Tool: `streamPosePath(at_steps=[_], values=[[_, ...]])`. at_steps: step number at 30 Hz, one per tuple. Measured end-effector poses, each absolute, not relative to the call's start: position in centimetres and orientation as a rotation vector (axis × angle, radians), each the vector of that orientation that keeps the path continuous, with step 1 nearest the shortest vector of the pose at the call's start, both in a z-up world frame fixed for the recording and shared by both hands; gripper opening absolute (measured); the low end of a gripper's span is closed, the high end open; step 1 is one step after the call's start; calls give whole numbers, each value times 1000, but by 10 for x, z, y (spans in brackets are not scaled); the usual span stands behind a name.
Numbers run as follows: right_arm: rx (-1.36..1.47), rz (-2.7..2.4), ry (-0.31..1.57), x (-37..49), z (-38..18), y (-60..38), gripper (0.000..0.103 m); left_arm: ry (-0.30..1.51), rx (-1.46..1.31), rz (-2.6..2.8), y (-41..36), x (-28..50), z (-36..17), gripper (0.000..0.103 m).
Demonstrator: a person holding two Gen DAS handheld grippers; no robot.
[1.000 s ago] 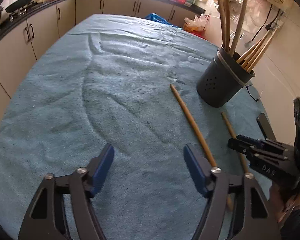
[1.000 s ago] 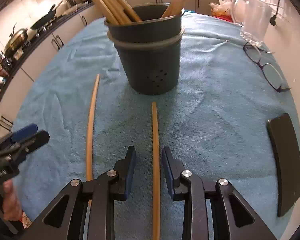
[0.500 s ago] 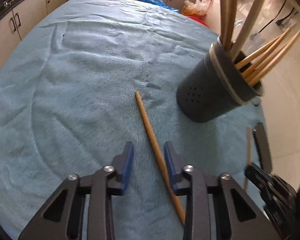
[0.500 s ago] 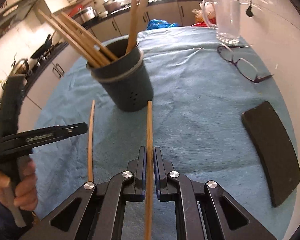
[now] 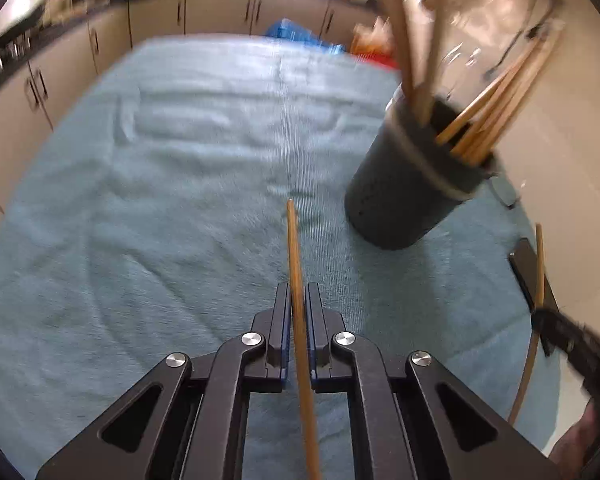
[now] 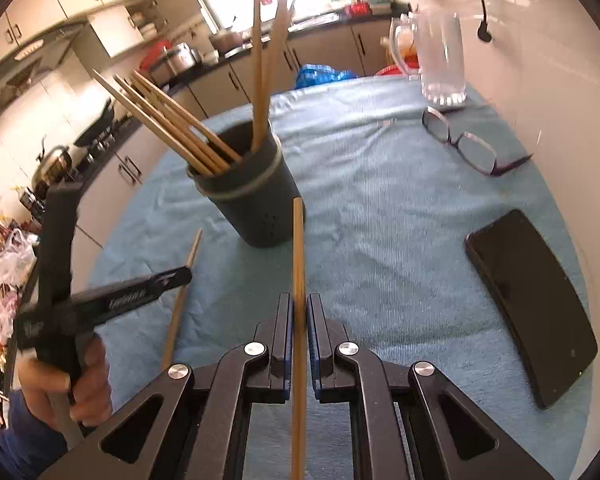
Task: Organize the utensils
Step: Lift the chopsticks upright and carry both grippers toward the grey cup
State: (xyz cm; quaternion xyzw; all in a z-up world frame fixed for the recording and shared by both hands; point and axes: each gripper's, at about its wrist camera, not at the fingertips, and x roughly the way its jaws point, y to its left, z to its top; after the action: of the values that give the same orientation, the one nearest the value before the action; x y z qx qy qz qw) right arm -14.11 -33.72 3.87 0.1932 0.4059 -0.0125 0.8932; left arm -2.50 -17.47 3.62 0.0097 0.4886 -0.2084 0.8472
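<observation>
My left gripper [image 5: 298,292] is shut on a wooden chopstick [image 5: 294,248] and holds it above the blue cloth, left of the dark utensil holder [image 5: 408,200]. My right gripper [image 6: 299,302] is shut on a second chopstick [image 6: 298,248], lifted in front of the holder [image 6: 256,200]. The holder stands upright with several wooden sticks in it. In the right wrist view the left gripper [image 6: 180,274] shows at the left with its chopstick [image 6: 184,280]. In the left wrist view the right gripper's chopstick [image 5: 538,280] shows at the right edge.
A black phone [image 6: 532,328] lies on the cloth at the right. Glasses [image 6: 468,148] and a glass jug [image 6: 440,60] stand farther back by the wall. The blue cloth [image 5: 160,200] covers the table. Kitchen cabinets [image 5: 220,12] run behind it.
My left gripper has closed on its chopstick and lifted it. My right gripper, shut on its chopstick half a second ago, has raised it higher off the cloth.
</observation>
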Motion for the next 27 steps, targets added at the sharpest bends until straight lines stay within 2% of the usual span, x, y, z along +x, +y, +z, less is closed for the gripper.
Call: streamPosePath(at_steps=[10, 27], values=[[401, 25, 620, -163, 76, -312, 8, 719, -9, -501, -142, -73, 105, 6], [353, -5, 543, -166, 94, -283, 8, 621, -50, -547, -121, -87, 130, 6]])
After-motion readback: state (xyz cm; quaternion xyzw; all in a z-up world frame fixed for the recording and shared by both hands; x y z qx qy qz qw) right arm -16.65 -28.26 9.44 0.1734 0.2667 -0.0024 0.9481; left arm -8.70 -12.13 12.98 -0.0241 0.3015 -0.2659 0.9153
